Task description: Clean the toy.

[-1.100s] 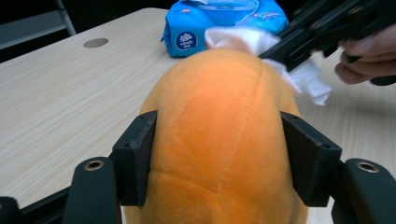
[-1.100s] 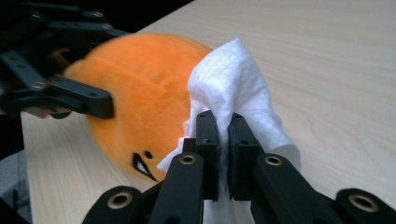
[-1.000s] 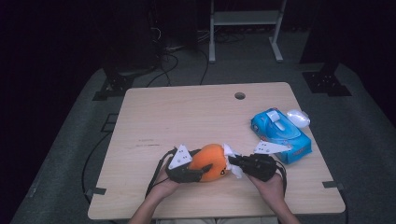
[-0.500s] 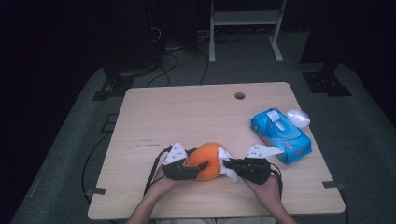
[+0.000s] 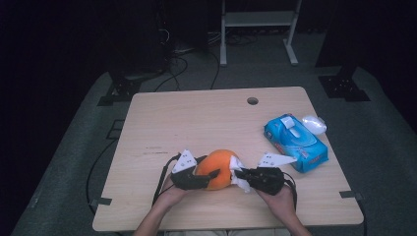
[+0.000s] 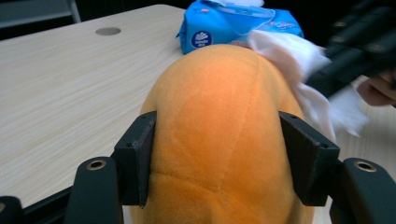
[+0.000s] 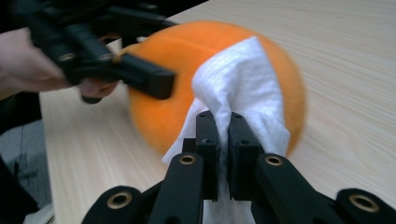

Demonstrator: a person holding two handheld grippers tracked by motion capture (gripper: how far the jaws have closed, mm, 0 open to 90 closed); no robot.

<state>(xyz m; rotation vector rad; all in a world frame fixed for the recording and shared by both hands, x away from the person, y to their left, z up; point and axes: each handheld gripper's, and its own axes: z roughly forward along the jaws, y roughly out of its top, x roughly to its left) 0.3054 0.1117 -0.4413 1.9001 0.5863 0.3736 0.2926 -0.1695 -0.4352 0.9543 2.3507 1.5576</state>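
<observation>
The orange plush ball [image 6: 224,135] is round, fuzzy and seamed, sitting near the front edge of the pale wooden table [image 5: 196,123]. My left tool [image 6: 219,163] is clamped on its sides, about half apart. My right tool [image 7: 223,140] is pinched together on a crumpled white tissue [image 7: 243,88] pressed against the ball.

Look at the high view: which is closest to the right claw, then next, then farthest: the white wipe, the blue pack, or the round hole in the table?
1. White wipe: pinched in the right claw, against the orange plush toy.
2. Blue pack: farther back, by the table's right edge.
3. Round hole: near the far edge.
</observation>
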